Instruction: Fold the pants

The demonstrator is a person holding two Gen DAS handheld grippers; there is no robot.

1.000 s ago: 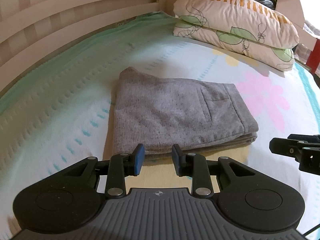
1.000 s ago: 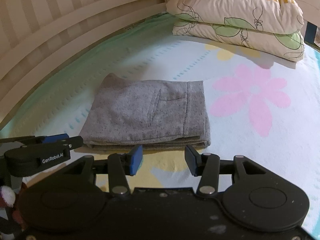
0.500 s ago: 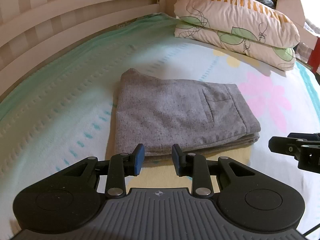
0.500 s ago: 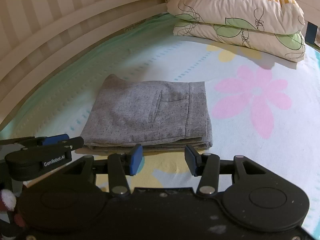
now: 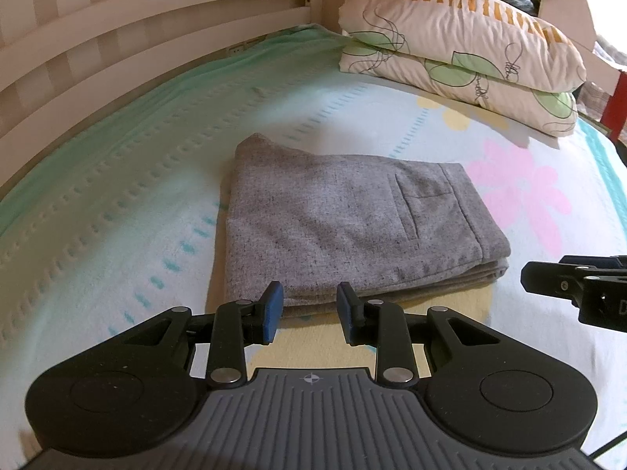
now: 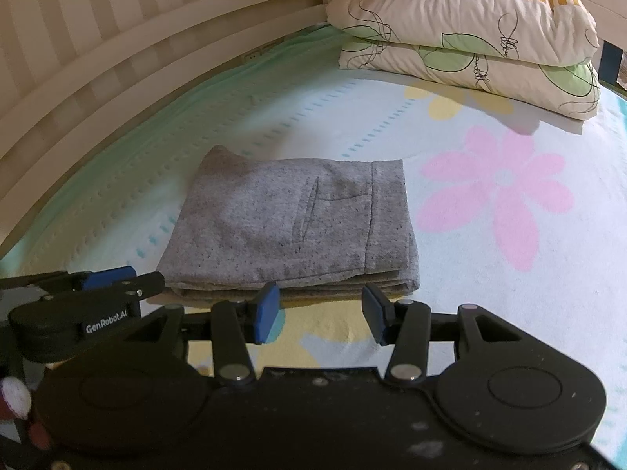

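Observation:
The grey pants (image 5: 337, 227) lie folded into a flat, layered rectangle on the bed, back pocket facing up. They also show in the right wrist view (image 6: 298, 231). My left gripper (image 5: 307, 313) is open and empty, just short of the pants' near edge. My right gripper (image 6: 319, 313) is open and empty, also just short of the near edge. The right gripper shows at the right edge of the left wrist view (image 5: 576, 293). The left gripper shows at the left of the right wrist view (image 6: 90, 305).
The bed sheet (image 5: 117, 203) is pale green and white with pink and yellow flowers. Two stacked leaf-print pillows (image 5: 462, 43) lie at the far end. A slatted wooden bed rail (image 5: 117, 27) runs along the left side.
Both grippers have drawn back slightly from the folded pants and stay open. The pants have not moved.

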